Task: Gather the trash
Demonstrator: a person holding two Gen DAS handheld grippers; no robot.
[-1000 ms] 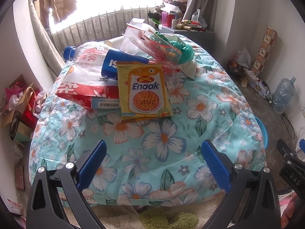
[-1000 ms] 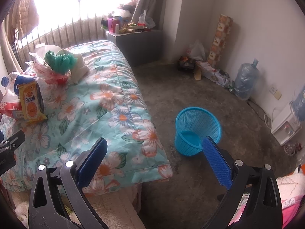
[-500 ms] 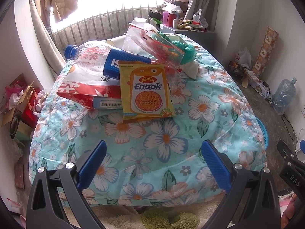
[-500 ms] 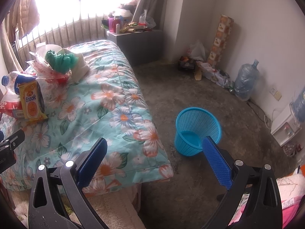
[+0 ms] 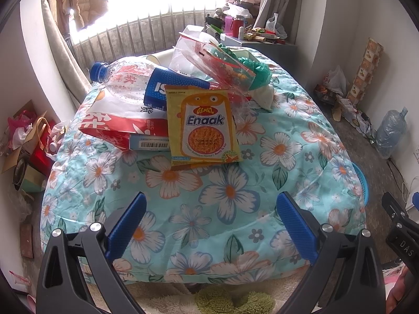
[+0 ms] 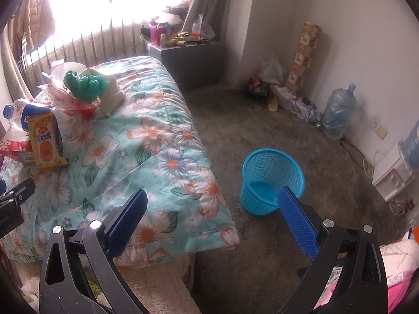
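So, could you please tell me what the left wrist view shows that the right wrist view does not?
Only the left wrist view shows the left hand-held gripper, open, and the box's barcode label. Only the right wrist view shows the right hand-held gripper, open, and the whole blue basket standing on the floor, apparently empty. Both show the floral quilt, the Enaak packet and the plastic bottle.

Left tongs (image 5: 209, 218) spread wide and empty, right tongs (image 6: 212, 214) likewise
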